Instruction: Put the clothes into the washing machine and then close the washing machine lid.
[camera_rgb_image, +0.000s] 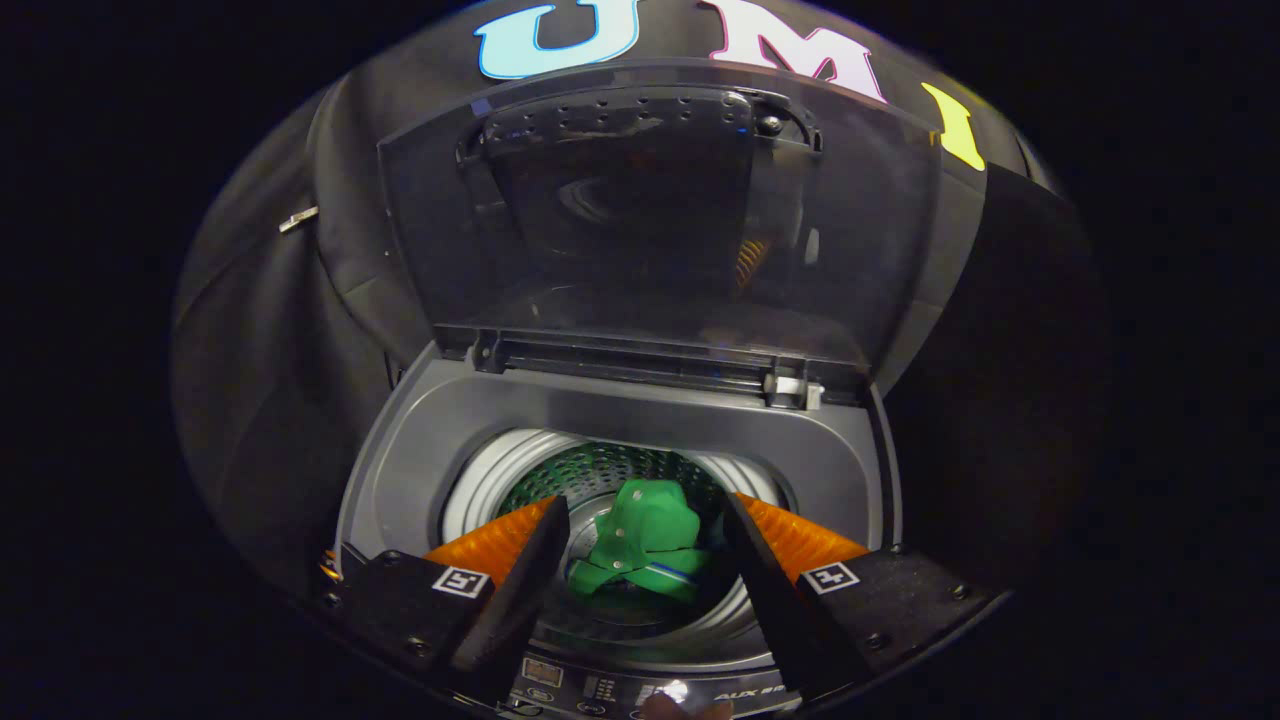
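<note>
My gripper (645, 515) was spread wide, holding nothing, its two orange ribbed fingers (500, 540) hanging over the washing machine (420, 440). One crumpled green garment (645, 545) lay in the round perforated metal drum (600, 465). One smoky translucent lid (660, 220) stood upright.

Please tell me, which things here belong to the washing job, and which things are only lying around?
Job: green garment in the drum; raised lid; washing machine; gripper, fingers open, empty.

Lying about: small metal clip on the cloth wall.
</note>
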